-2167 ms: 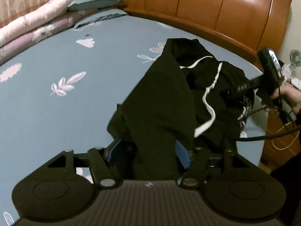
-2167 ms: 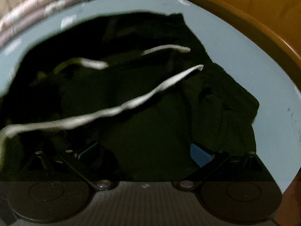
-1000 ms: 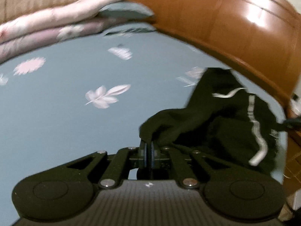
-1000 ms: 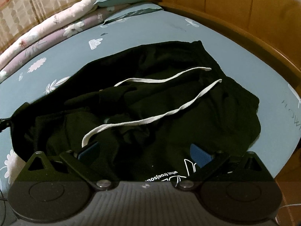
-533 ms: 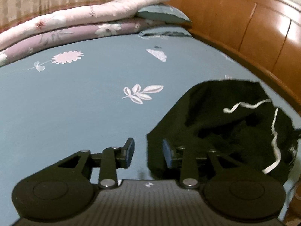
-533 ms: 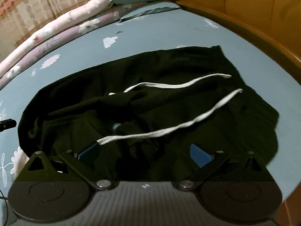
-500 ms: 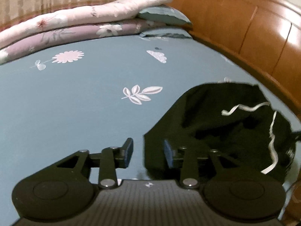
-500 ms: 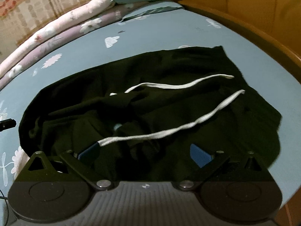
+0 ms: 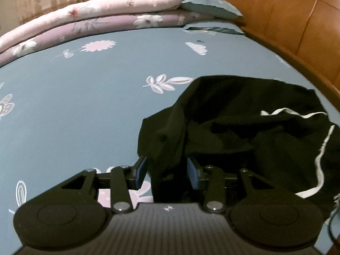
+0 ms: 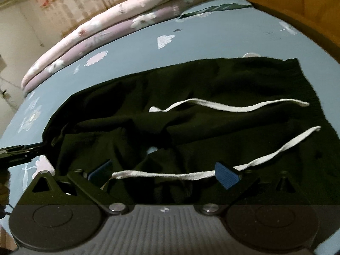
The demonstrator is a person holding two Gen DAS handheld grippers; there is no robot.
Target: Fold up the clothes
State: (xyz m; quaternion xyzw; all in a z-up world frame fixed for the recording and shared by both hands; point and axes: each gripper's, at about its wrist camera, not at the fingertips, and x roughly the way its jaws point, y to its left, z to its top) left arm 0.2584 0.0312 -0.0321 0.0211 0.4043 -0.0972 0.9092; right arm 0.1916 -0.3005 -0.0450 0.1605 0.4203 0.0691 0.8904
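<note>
A black garment (image 9: 244,114) with two white drawstrings (image 10: 229,106) lies crumpled on the blue flowered bedsheet (image 9: 74,110). My left gripper (image 9: 166,170) is at its left corner. The blue pads (image 9: 141,170) stand apart, and a fold of the black cloth rises between them without being pinched. My right gripper (image 10: 163,174) hovers wide open over the garment's (image 10: 212,80) near edge. The lower drawstring (image 10: 276,153) runs across the gap between its pads. A finger of the left gripper (image 10: 21,149) shows at the garment's left end in the right wrist view.
Folded pink and purple quilts (image 9: 102,14) and teal pillows (image 9: 210,8) line the far edge of the bed. A wooden headboard (image 9: 297,25) curves along the right side. Bare sheet spreads to the left of the garment.
My left gripper, shut on the cloth's corner a second ago, has opened and let it drop, then moved in around the corner. The right gripper has come lower and closer, still open.
</note>
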